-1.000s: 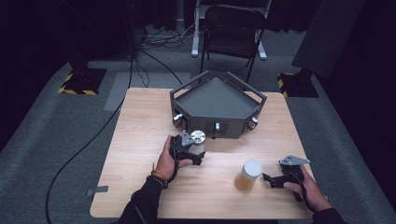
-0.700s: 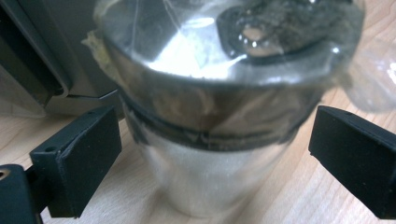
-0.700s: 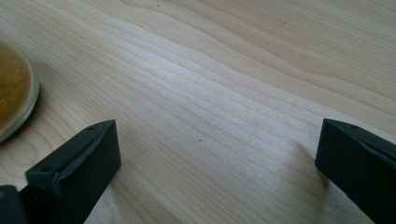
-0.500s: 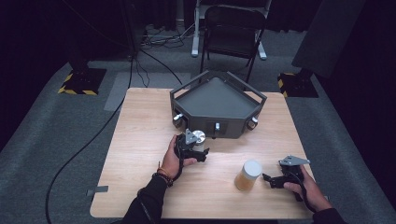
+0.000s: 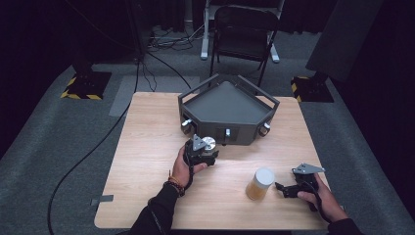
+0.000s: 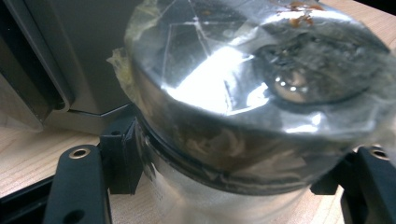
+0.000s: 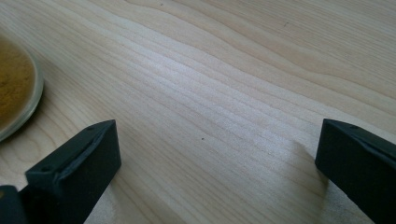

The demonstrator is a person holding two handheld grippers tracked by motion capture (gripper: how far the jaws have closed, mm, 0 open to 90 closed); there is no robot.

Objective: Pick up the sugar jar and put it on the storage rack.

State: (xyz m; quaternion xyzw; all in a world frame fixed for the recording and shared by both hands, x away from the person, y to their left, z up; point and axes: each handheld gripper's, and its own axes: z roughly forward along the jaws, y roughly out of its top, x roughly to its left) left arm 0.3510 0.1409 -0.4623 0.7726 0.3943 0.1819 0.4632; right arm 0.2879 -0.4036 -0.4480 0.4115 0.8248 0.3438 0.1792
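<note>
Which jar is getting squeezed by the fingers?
The shiny foil-topped silver jar beside the dark grey tray is; the left gripper clamps its sides. The white-lidded jar of tan powder stands free beside the right gripper's open fingers.

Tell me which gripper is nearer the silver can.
Left. The left gripper has just closed its jaws on the silver can by the grey box; the right gripper rests open beside the jar.

a dark five-sided tray (image 5: 228, 104) on the wooden table (image 5: 147, 147), a folding chair (image 5: 244, 27) behind it
</note>
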